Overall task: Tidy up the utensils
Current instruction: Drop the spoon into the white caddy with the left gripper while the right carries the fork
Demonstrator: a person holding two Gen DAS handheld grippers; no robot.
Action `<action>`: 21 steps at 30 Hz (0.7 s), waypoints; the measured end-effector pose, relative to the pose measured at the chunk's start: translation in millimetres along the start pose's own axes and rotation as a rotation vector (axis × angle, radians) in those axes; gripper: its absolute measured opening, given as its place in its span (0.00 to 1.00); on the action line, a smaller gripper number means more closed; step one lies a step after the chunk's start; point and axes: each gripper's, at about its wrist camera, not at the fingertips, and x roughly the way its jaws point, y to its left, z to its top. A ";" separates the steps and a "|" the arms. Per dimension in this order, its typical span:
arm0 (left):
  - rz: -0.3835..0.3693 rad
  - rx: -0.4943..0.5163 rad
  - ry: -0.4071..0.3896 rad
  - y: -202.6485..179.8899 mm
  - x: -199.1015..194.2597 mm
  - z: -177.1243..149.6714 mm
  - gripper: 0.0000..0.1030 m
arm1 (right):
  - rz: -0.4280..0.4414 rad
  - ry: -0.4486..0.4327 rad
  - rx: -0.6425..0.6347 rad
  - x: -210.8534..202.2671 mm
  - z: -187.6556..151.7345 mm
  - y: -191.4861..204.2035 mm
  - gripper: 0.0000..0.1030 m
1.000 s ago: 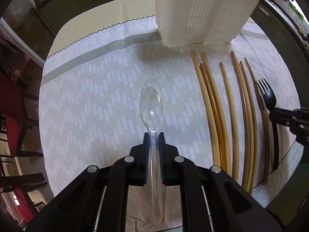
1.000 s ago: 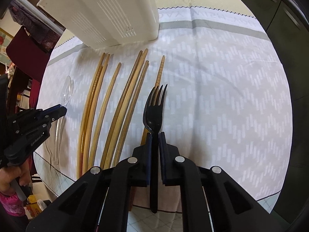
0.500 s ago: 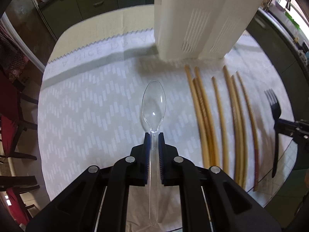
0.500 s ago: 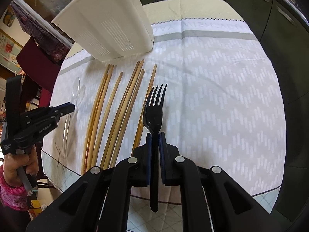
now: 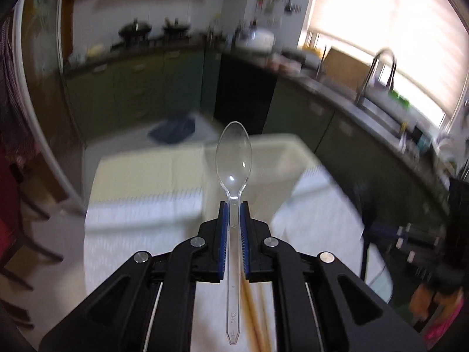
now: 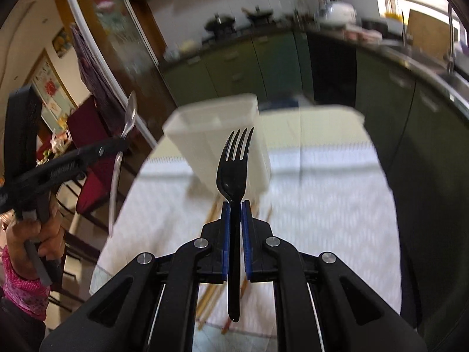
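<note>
My left gripper (image 5: 233, 205) is clamped on the clear spoon (image 5: 234, 158), my right gripper (image 6: 235, 205) on the black fork (image 6: 234, 167), both held at frame centre before the white holder (image 6: 217, 149). Nothing looks stowed yet; chopsticks (image 5: 253, 316) lie below.

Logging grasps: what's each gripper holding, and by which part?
Left gripper holds the clear spoon by its handle below the bowl. Right gripper holds the black fork by its upper handle.
</note>
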 end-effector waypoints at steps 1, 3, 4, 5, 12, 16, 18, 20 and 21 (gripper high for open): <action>-0.007 -0.005 -0.033 -1.4 -0.3 9.9 0.08 | 0.003 -0.019 0.000 -3.1 5.2 0.6 0.08; -0.015 -0.021 -0.104 -3.8 4.3 30.0 0.08 | 0.011 -0.057 0.007 -8.8 16.4 0.4 0.08; -0.029 -0.034 -0.151 -4.4 9.9 42.7 0.08 | 0.012 -0.066 0.009 -9.6 20.6 1.1 0.08; -0.029 -0.040 -0.193 -5.3 15.0 51.7 0.08 | 0.015 -0.075 0.012 -10.1 24.9 0.3 0.08; 0.047 -0.024 -0.419 -12.2 50.5 76.9 0.08 | 0.020 -0.100 0.017 -11.0 37.6 -3.6 0.08; 0.075 0.013 -0.493 -12.4 63.3 69.6 0.08 | 0.018 -0.103 0.025 -4.7 42.2 -8.8 0.08; 0.076 0.032 -0.492 -14.3 70.8 64.5 0.08 | 0.015 -0.106 0.021 -2.6 44.2 -8.7 0.08; 0.071 0.047 -0.464 -15.0 79.1 53.7 0.08 | 0.015 -0.110 0.019 -0.3 47.4 -7.6 0.08; 0.071 0.054 -0.452 -13.9 81.5 47.0 0.08 | 0.014 -0.112 0.017 0.8 48.9 -6.7 0.08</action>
